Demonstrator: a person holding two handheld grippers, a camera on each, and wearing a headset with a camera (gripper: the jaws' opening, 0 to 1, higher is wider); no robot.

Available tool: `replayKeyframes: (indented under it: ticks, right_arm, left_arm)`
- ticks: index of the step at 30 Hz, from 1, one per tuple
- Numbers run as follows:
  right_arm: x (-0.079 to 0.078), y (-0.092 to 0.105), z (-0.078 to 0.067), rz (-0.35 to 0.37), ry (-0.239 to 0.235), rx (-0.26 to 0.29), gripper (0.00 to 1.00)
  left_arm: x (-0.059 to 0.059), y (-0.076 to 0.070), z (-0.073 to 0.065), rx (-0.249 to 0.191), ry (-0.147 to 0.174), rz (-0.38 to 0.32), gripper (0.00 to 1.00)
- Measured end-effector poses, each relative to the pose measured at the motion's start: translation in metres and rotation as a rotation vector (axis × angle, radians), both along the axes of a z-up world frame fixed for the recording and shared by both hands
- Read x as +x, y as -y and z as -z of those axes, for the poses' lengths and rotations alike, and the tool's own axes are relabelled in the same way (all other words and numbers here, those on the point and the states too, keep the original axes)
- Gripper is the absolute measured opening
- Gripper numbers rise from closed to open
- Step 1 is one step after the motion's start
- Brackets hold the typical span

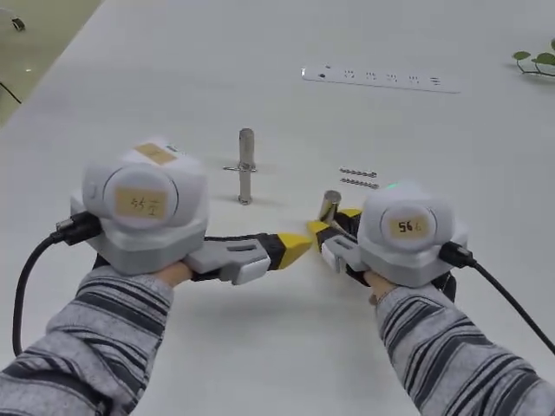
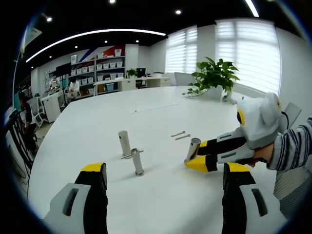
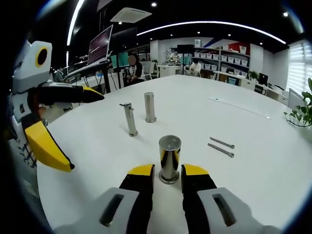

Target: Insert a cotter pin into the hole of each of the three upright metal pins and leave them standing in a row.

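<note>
1 of 3 pinned, third pin in the grip.
Cottered pin point(image 3: 129, 119) stands upright mid-table with a cotter pin through its top hole. Bare pin point(image 3: 149, 106) stands just behind it on the far side, nothing through it. Right gripper point(image 3: 168, 171) has its jaws closed in on the base of the third pin point(image 3: 169, 148), near right, sitting on the table point(image 1: 260, 52). It looks clamped, with no real gap visible. Left gripper point(image 2: 165, 173) has its jaws wide apart, holding nothing, pointed across toward the right one. Two loose cotter pins point(image 1: 359, 183) lie side by side just beyond the right gripper. Left to do, by my read: two insertions, then get the third pin in line with the other two.
</note>
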State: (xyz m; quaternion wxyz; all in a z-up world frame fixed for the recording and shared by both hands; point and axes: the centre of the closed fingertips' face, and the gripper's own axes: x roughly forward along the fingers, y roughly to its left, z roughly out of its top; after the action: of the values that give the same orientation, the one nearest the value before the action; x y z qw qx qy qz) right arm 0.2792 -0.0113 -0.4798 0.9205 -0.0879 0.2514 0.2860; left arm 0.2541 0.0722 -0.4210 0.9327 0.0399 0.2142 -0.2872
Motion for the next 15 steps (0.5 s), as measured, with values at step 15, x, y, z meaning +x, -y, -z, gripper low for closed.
replayKeyframes:
  ticks: [15]
  right_arm:
    - [-0.009,0.025,-0.010,-0.109,-0.082,-0.049,0.24]
  left_arm:
    - [0.001,0.002,-0.001,0.004,0.007,0.005,0.99]
